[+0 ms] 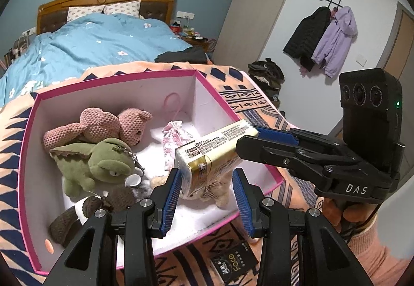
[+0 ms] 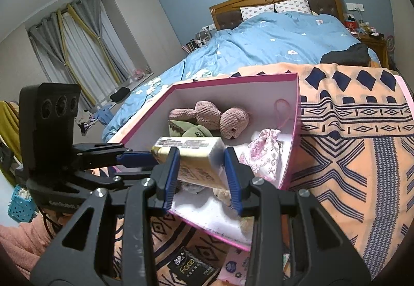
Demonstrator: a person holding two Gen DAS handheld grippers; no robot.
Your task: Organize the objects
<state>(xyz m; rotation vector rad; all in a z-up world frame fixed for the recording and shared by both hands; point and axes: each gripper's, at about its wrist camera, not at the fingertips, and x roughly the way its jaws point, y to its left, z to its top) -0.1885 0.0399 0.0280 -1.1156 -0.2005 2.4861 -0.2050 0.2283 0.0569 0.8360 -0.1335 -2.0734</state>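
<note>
On the patterned orange blanket [image 2: 362, 169] sits a pink box [image 1: 28, 156], blue-quilted bed [image 1: 90, 45] behind.

My rig's pretty simple: each hand-held gripper is black plastic with silver screws and ribbed blue pads on the fingers [image 1: 172, 198]. The right hand-held gripper [image 1: 248, 139] says "DAS" in white and carries a boxy three-lens camera with a green light. I'm wearing fuzzy salmon-pink sleeves [image 1: 372, 247].
</note>
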